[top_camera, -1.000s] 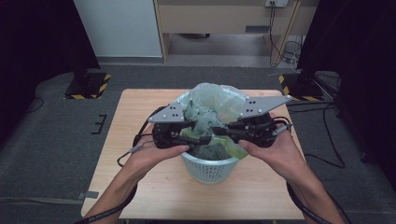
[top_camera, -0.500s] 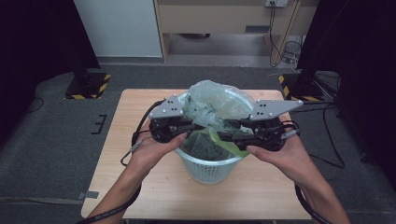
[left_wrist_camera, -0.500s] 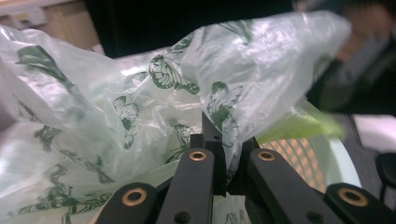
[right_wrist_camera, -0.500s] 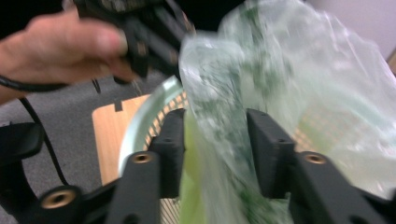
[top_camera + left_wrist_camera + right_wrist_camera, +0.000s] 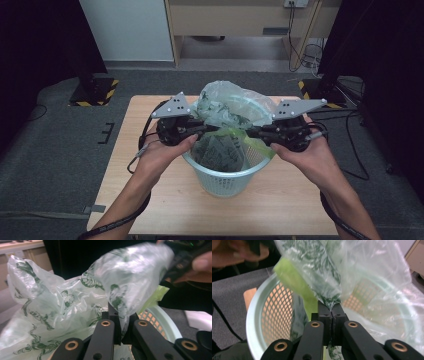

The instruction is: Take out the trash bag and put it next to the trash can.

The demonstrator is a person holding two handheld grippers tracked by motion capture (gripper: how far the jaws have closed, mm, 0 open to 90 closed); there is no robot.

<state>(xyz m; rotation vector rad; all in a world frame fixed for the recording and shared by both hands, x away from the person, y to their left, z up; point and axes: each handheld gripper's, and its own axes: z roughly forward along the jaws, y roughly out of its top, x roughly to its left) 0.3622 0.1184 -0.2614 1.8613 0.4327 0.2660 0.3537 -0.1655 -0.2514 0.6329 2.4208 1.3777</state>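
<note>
I've got both grippers pinching the bag (image 5: 227, 107) — left gripper (image 5: 202, 131), right gripper (image 5: 250, 132) — fingers pressed together on its film, pulling it apart above the basket (image 5: 225, 180) mid-worktop, probably to line it.

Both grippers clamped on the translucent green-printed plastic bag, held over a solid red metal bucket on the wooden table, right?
Not quite: the container is a pale mint-green plastic mesh basket, not a solid red metal bucket; the high view shows its lattice wall. The rest holds: the left gripper and the right gripper are both shut on the translucent green-printed plastic bag over the basket on the wooden table.
</note>
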